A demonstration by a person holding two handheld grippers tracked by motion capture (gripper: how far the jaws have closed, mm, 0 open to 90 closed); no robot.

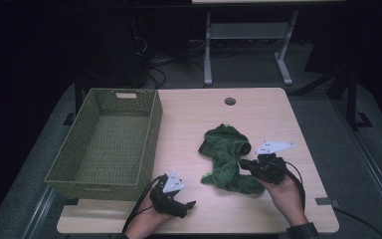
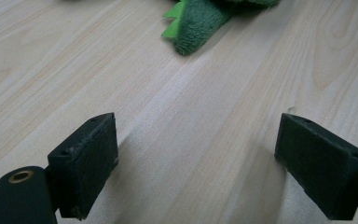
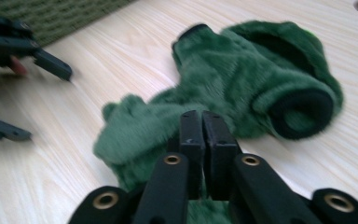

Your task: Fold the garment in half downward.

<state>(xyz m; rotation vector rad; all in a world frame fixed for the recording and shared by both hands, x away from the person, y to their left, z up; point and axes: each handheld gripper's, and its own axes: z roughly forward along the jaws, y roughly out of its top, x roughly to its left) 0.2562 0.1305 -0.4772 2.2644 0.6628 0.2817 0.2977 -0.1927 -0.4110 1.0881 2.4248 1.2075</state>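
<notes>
From the high view, the green plush garment [image 1: 227, 154] lies crumpled mid-surface [image 1: 189, 119], with the woven basket [image 1: 107, 142] off to the left. Left gripper [image 2: 196, 163] view: fingers spread wide over bare wood. Right gripper [image 3: 201, 140] view: fingers pinched tight on the plush.

A dark green plush garment [image 1: 227, 158] with bright green spikes, an olive woven basket [image 1: 104, 142] and a pale wood-grain counter [image 1: 278, 114] are seen.

Green plush garment [image 2: 200, 21]: cut off by top edge in left gripper view; blurred in right gripper view.
</notes>
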